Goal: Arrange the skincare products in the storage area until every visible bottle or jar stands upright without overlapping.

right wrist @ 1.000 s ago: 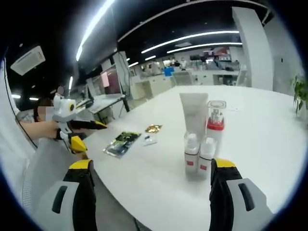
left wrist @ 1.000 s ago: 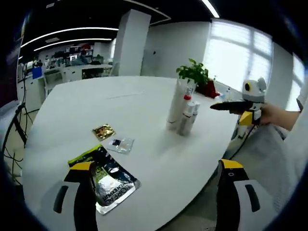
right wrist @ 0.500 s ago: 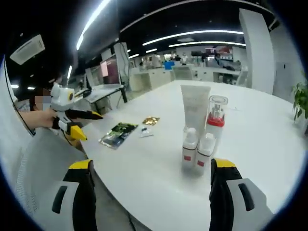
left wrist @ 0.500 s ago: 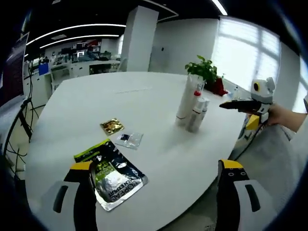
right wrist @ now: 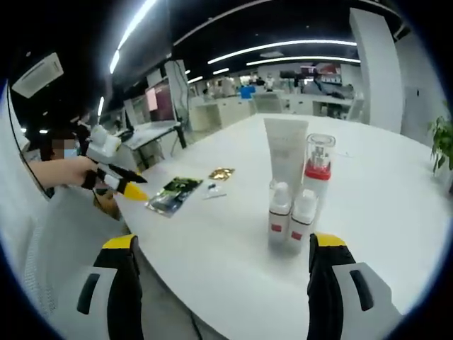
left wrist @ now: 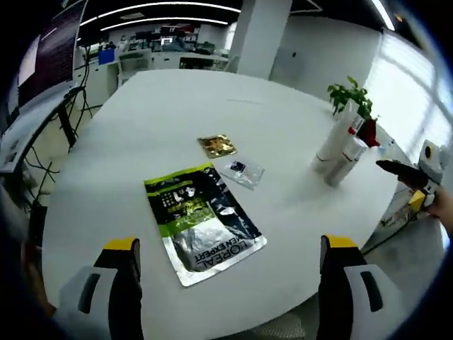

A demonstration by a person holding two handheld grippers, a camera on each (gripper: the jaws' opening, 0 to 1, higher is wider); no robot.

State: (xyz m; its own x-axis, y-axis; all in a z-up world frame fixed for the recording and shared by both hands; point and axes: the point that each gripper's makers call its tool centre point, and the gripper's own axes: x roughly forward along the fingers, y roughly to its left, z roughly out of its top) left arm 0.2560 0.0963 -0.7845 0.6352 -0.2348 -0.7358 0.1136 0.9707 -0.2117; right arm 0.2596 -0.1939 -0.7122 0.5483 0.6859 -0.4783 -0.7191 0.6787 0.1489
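Observation:
Four skincare containers stand upright in a tight cluster on the white round table [right wrist: 212, 269]: a white tube [right wrist: 285, 152], a clear bottle with a red collar [right wrist: 318, 166] and two small white bottles [right wrist: 279, 212] [right wrist: 303, 212]. My right gripper [right wrist: 223, 241] is open, a little short of them. In the left gripper view the same cluster [left wrist: 338, 149] stands far right. My left gripper [left wrist: 229, 244] is open above the near edge of a black-and-green foil pouch [left wrist: 202, 223] that lies flat. A hand holds the left gripper [right wrist: 117, 177] at the table's left edge.
A gold sachet [left wrist: 216, 145] and a small clear sachet [left wrist: 241, 170] lie flat beyond the pouch. A potted plant [left wrist: 350, 95] stands behind the bottles. The right gripper [left wrist: 414, 177] shows past the table's right edge. Desks and monitors fill the room behind.
The left gripper's camera has swung down and closer over the pouch, which now looks larger. In the right gripper view the left gripper tilts down toward the table. The bottles have not moved.

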